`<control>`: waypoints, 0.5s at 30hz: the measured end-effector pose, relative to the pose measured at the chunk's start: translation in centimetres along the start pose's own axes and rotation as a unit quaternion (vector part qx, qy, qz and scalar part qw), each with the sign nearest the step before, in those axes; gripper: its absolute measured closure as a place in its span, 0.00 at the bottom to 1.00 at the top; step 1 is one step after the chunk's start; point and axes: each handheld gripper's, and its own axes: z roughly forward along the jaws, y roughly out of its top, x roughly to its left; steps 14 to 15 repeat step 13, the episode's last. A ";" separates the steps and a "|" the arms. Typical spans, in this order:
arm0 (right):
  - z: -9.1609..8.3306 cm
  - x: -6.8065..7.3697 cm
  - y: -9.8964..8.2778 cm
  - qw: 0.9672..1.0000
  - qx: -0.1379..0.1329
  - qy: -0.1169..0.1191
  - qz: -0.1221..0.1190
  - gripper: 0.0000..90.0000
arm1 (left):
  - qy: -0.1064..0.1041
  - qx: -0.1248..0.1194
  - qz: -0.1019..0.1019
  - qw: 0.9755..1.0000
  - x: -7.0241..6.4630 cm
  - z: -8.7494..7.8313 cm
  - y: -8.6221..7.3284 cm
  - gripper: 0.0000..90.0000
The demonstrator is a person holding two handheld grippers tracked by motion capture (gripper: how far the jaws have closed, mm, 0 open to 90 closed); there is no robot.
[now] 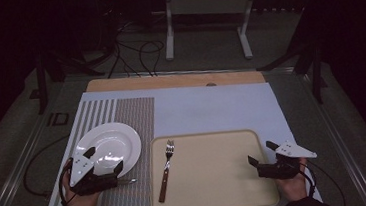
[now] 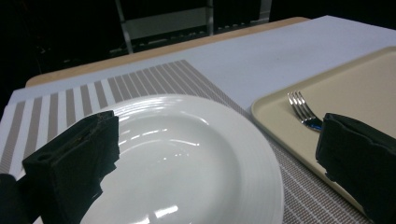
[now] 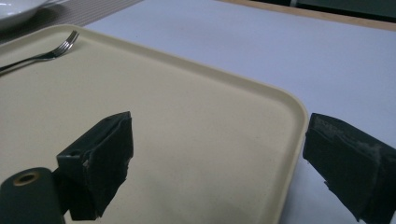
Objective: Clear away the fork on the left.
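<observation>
A white plate (image 1: 108, 145) (image 2: 187, 158) lies on the striped placemat (image 1: 132, 117) at the left. My left gripper (image 1: 105, 162) (image 2: 215, 163) hovers open over the plate's near edge, one jaw on each side of it. A beige tray (image 1: 218, 180) (image 3: 187, 121) sits front and centre, and a fork (image 1: 166, 168) (image 2: 303, 112) (image 3: 42, 53) with a brown handle lies along its left side. Over the tray's right rim my right gripper (image 1: 261, 154) (image 3: 219, 163) stands open with nothing between its jaws.
A pale blue mat (image 1: 211, 108) covers the table under tray and placemat, with a wooden board edge (image 1: 169, 80) behind it. Cables (image 1: 136, 54) and a metal stand (image 1: 205, 10) are on the floor beyond the table. A thin pen-like thing (image 1: 126, 181) lies by the left gripper.
</observation>
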 end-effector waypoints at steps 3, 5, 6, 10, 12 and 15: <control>-0.2 -0.1 0.1 1.000 -0.005 0.000 0.000 0.09 | 0.003 0.003 0.001 1.000 0.2 -0.3 -0.4 0.00; -0.3 -0.2 0.1 1.000 -0.008 -0.002 0.001 0.09 | 0.004 0.005 0.000 1.000 0.4 -0.4 -0.6 0.00; -0.4 -0.2 0.1 1.000 -0.008 -0.003 0.000 0.09 | 0.008 0.010 0.002 1.000 0.6 -0.3 -0.8 0.00; -0.4 -0.3 0.1 1.000 -0.007 -0.003 -0.001 0.09 | 0.010 0.015 0.003 1.000 1.0 -0.1 -1.0 0.00; -0.3 -0.3 0.1 1.000 -0.005 -0.004 -0.003 0.09 | 0.011 0.016 0.002 1.000 1.1 -0.1 -1.1 0.00; -0.2 -0.2 0.0 1.000 0.002 -0.007 -0.008 0.09 | 0.011 0.016 0.000 1.000 1.2 -0.1 -1.1 0.00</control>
